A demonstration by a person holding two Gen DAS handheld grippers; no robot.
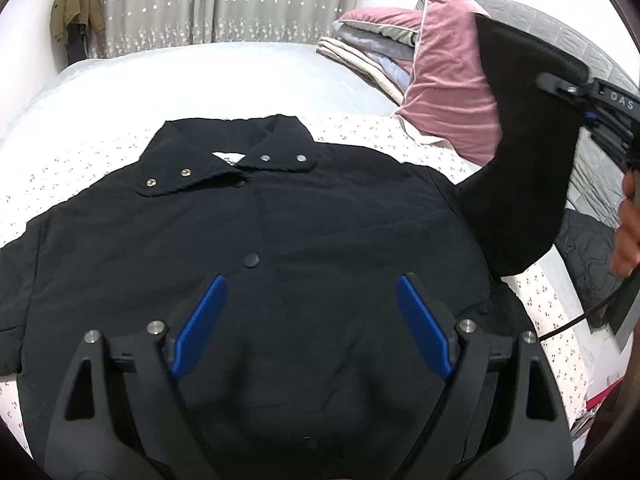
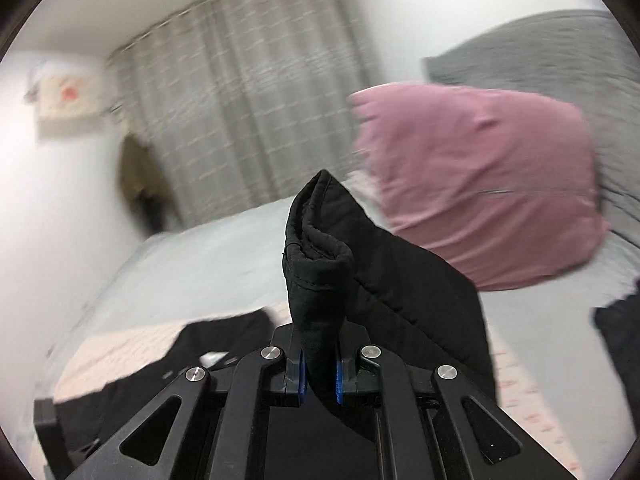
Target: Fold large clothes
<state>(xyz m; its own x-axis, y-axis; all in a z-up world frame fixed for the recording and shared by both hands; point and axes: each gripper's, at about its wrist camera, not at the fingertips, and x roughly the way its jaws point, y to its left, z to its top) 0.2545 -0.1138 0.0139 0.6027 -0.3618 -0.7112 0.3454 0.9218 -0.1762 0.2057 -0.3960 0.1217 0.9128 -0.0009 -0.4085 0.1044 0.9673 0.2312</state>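
A black jacket (image 1: 248,232) lies front up on the bed, collar away from me, snaps showing along its placket. My left gripper (image 1: 310,284) hovers open over its lower front, blue pads wide apart with nothing between them. The jacket's right sleeve (image 1: 524,148) is lifted off the bed at the right, its cuff pinched by my right gripper (image 1: 560,86). In the right wrist view that gripper (image 2: 320,376) is shut on the bunched cuff (image 2: 316,248), which sticks up between the blue pads.
A pink pillow (image 1: 444,80) leans on a stack of folded bedding (image 1: 372,52) at the back right. A grey quilted headboard (image 2: 560,40) stands behind. A patterned sheet (image 1: 100,160) covers the bed under the jacket. A green garment (image 1: 78,4) hangs by the curtain.
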